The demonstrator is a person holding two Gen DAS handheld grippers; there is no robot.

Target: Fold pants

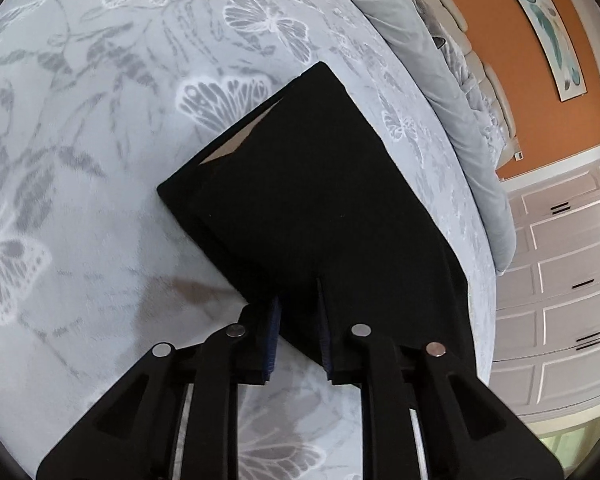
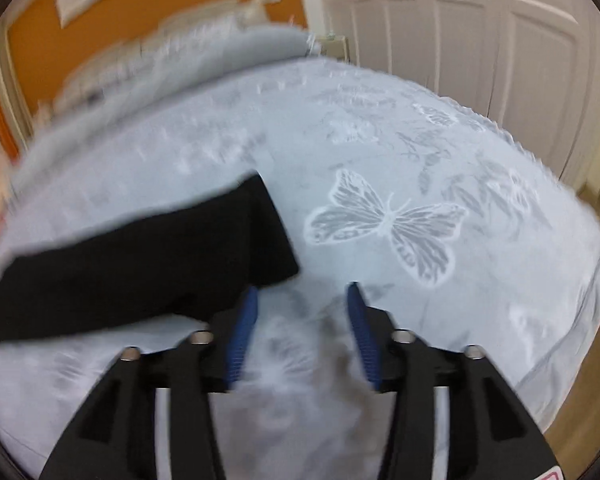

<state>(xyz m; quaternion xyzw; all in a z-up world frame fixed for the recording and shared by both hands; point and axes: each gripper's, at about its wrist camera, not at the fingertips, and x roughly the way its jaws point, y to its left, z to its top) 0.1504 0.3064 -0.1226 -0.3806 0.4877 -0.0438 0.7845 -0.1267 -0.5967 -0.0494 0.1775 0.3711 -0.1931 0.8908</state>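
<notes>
Black pants (image 1: 308, 184) lie folded on a pale blue bedspread with grey butterflies (image 1: 100, 120). A tan inner lining shows at the far left edge of the fold. My left gripper (image 1: 298, 304) is closed on the near edge of the pants, fabric between its blue pads. In the right wrist view, which is blurred, the pants (image 2: 140, 256) lie to the left. My right gripper (image 2: 302, 292) is open and empty over the bedspread (image 2: 420, 160), its left finger just beside the pants' near corner.
Grey pillows (image 1: 420, 40) lie at the head of the bed by an orange wall (image 1: 520, 60) with a picture. White panelled closet doors (image 2: 460, 40) stand beyond the bed's far edge. Wood floor shows at the lower right of the right wrist view.
</notes>
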